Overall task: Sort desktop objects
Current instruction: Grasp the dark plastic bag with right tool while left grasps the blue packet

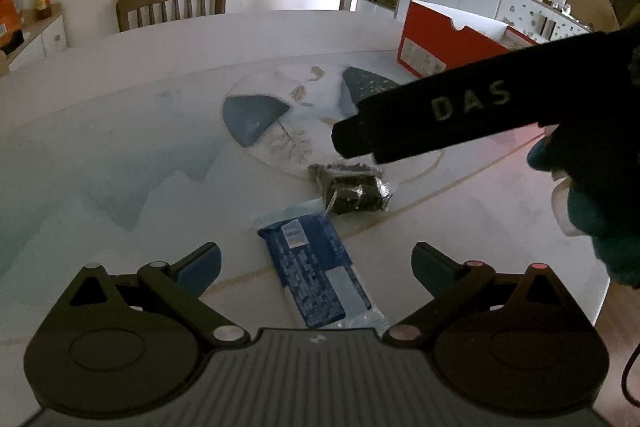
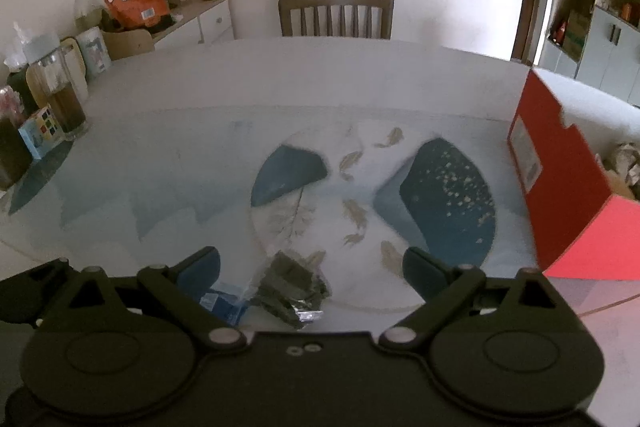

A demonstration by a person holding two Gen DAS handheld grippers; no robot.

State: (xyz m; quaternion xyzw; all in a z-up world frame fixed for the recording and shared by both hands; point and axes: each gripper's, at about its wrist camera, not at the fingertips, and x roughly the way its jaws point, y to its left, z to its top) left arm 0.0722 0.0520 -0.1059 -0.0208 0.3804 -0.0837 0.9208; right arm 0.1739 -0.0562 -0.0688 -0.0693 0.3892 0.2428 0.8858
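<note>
A blue snack packet (image 1: pixel 320 267) lies flat on the round table, between the fingers of my open left gripper (image 1: pixel 316 267). A dark foil packet (image 1: pixel 352 189) lies just beyond it. My right gripper comes in from the right in the left wrist view and hovers above the dark packet. In the right wrist view my right gripper (image 2: pixel 312 267) is open, with the dark packet (image 2: pixel 292 291) between its fingers and a corner of the blue packet (image 2: pixel 224 301) to its left. An open red box (image 1: pixel 440 47) stands at the right; it also shows in the right wrist view (image 2: pixel 560 187).
The table (image 2: pixel 160 147) has a glass top with blue and fish patterns. Jars, a glass bottle and a small coloured box (image 2: pixel 40 135) stand at its left edge. A wooden chair (image 2: pixel 336 13) is behind the table. Shelves line the right wall.
</note>
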